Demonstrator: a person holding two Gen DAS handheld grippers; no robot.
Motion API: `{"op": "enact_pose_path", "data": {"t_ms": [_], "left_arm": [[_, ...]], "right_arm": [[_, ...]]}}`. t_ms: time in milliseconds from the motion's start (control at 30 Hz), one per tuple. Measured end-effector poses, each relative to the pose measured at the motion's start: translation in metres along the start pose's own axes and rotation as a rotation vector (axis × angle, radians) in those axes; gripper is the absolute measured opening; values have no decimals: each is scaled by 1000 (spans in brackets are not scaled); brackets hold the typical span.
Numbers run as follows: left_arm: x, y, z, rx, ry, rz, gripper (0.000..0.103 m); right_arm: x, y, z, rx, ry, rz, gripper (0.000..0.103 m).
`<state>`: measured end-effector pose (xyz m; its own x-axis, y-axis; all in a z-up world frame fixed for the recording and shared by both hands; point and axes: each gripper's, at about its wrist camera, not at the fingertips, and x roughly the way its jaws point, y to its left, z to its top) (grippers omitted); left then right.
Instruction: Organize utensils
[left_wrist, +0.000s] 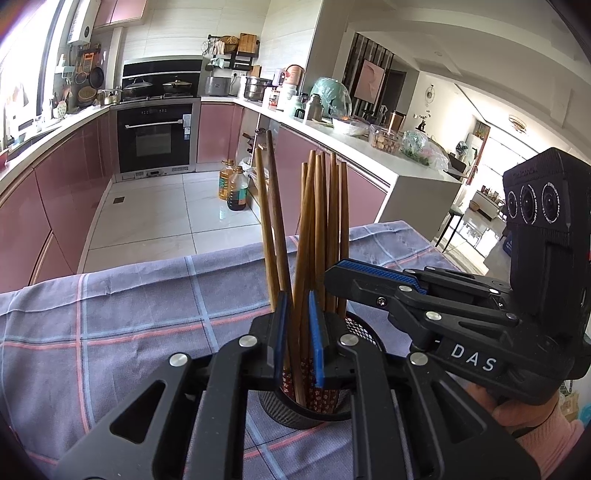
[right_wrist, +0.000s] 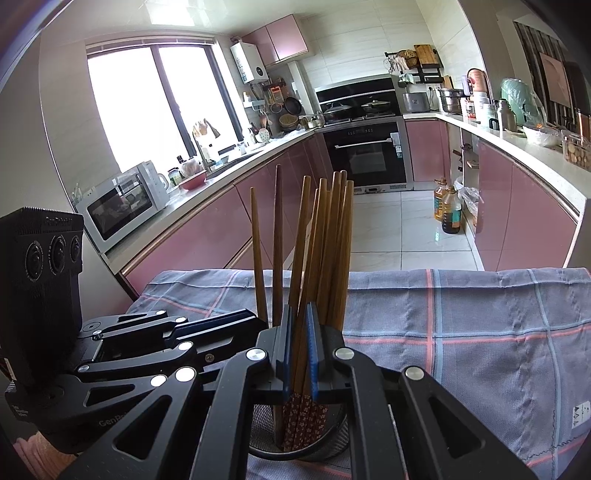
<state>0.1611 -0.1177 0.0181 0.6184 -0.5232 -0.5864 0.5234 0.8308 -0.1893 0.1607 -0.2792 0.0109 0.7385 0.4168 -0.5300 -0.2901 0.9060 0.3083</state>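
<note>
Directly below both hand-held grippers: a round black wire-mesh holder (left_wrist: 354, 328) on a table covered with a blue-grey woven cloth (left_wrist: 129, 314), checked in pink and pale blue. The holder contains a bundle of slim, tapered brown wooden chopsticks (left_wrist: 321, 221), standing roughly upright and fanning apart at the top; their lower ends carry a dark red floral pattern.

Left hand-held gripper (left_wrist: 297, 338): black, blue ribbed pads, jaws slightly apart. A few chopsticks pass between the pads; one leans on the right pad, and no clamping is evident.

Right hand-held gripper (right_wrist: 301, 347): same build, jaws nearly closed, pads pressing a few chopsticks (right_wrist: 325, 251) just above the holder (right_wrist: 332, 435) rim. Two chopsticks stand free to its left.

Each gripper's body appears beside the other, close, jaws converging over the holder. A hand in a pink sleeve (left_wrist: 546, 432) holds the right unit.
</note>
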Motion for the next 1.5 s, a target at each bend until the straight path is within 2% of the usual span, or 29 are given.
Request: {"op": "enact_pose_path", "data": {"t_ms": [67,133,167,200,233,300,367,400,433,533,633,833,1100,1500], "left_arm": [[-5,-1,-3,6,-14,13,19],[-11,0,-7,9,-35,31,29],[-15,0,-9,9,-46,44,31],[-20,1,-12,8,-59,58,36],[-25,2,-14,6,-73,73,47],[-37,6,-21,-6,-106,114,62],[-48,12,-28,-16,-131,142,68],[-54,14,-31,-21,-142,161,76],[-60,17,-36,-26,-160,187,84],[-76,23,-49,-40,-196,247,96],[-94,25,-62,-44,-236,299,97],[-120,19,-81,-43,-291,372,97],[-148,9,-97,-59,-373,428,97],[-167,7,-109,-91,-397,455,97]], "right_arm": [[-4,0,-2,-1,-8,4,18],[-8,2,-4,-6,-18,3,26],[-10,2,-6,-10,-23,2,28],[-12,3,-8,-11,-28,-1,28],[-14,3,-10,-12,-33,-6,32],[-20,3,-13,-7,-48,-13,43],[-26,3,-17,-13,-62,-25,50],[-29,3,-20,-19,-72,-41,53],[-31,4,-22,-25,-81,-56,60],[-38,7,-31,-42,-98,-75,70],[-42,13,-41,-66,-118,-101,84],[-56,27,-63,-99,-181,-151,96],[-72,50,-85,-122,-286,-216,96],[-83,68,-103,-146,-330,-263,96]]}}
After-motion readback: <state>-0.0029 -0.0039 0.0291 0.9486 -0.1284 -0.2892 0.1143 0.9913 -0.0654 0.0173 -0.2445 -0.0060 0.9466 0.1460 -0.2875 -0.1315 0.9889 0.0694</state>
